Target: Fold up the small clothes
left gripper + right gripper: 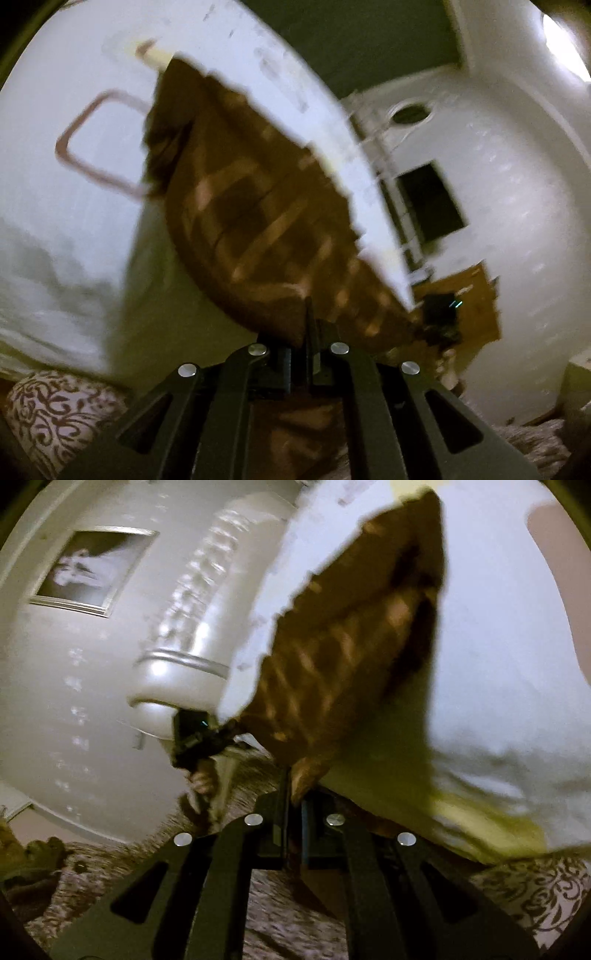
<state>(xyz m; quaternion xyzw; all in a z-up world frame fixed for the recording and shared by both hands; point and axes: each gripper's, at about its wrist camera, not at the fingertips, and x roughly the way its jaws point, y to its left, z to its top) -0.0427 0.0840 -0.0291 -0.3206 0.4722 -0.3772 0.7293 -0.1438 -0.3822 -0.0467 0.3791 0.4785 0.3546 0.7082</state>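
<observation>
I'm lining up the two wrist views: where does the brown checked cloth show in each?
Left wrist view: the brown checked cloth runs from upper left down to lower centre, a corner pinched in the left gripper, its jaws shut.
Right wrist view: the cloth hangs from top right to lower centre, pinched in the right gripper.
Shared landmark: the white garment behind the cloth.
</observation>
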